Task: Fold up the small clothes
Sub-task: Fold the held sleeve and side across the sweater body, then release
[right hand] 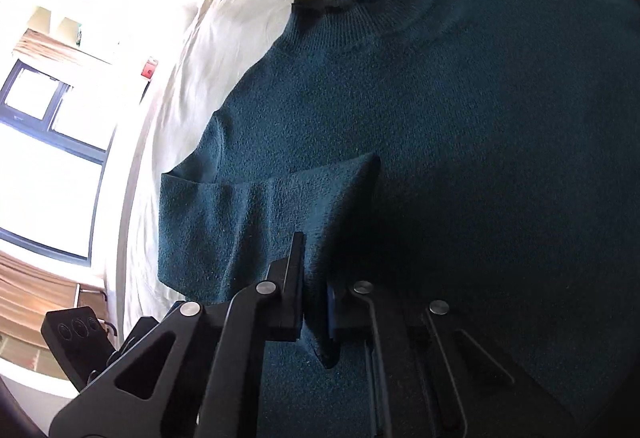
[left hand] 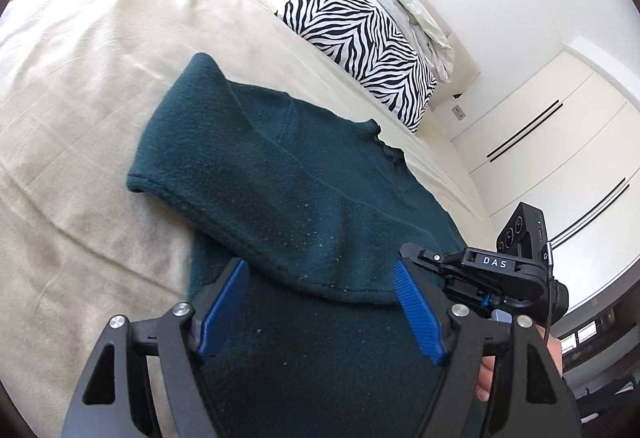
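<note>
So the dark green sweater (left hand: 288,174) is lying flat on the bed (left hand: 80,86), zebra pillow (left hand: 360,38) at the far end. My right hand-held gripper (right hand: 316,302) is clamped on a sleeve fold; my left hand-held gripper (left hand: 320,302) is spread wide above the sweater, grabbing nothing.

sweater (left hand: 304,198) hem runs off the bottom edge in both views. right gripper (right hand: 316,302) pads mostly buried in a pinched fold. window (right hand: 48,142) blown out white. only fingertips of a hand (left hand: 486,378) show behind the left gripper's frame.
</note>
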`<state>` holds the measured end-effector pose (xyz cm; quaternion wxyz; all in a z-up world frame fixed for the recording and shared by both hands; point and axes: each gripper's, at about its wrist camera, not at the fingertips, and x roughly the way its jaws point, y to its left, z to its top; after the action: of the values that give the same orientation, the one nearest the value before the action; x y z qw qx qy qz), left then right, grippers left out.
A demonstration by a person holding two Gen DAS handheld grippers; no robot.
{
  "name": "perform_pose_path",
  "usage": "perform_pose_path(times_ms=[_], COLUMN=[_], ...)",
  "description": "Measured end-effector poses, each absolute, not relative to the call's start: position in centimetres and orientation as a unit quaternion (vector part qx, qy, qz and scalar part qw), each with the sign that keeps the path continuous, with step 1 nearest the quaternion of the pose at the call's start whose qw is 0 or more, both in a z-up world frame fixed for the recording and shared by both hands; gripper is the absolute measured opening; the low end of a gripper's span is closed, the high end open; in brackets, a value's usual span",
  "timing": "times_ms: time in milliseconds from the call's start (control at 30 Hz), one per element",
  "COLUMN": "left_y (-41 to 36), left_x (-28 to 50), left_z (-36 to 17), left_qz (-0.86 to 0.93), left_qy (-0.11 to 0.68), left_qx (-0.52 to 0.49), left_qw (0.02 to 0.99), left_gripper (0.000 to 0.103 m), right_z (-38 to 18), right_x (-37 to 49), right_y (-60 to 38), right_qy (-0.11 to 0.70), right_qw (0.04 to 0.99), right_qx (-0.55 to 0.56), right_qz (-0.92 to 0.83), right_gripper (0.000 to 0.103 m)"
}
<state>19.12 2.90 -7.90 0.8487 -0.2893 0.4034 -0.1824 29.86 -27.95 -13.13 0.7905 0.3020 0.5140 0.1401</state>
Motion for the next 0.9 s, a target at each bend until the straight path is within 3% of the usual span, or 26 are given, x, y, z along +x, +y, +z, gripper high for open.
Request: perform_pose_path(times_ms=[233, 500, 900], left_y=[7.3, 8.3, 4.5], left_x=[20.3, 24.5, 33.3], left_z=[-6.3, -6.0, -8.4], left_qz=[-0.154, -0.164, -0.208], left_qy=[0.375, 0.377, 0.425], left_qx=[-0.31, -0.319, -0.302], left_qw=[0.86, 0.854, 0.828], left_gripper=[0.063, 0.046, 0.045], right_z=[-8.8, -10.0, -13.4], right_x=[31.5, 33.0, 32.8], right_y=[-34.5, -41.2, -41.7], right_qy=[0.476, 0.477, 0.497], right_qw=[0.841, 0.837, 0.814], right_qx=[0.251, 0.268, 0.3], right_qz=[0.068, 0.02, 0.03], right_gripper=[0.007, 0.007, 0.007])
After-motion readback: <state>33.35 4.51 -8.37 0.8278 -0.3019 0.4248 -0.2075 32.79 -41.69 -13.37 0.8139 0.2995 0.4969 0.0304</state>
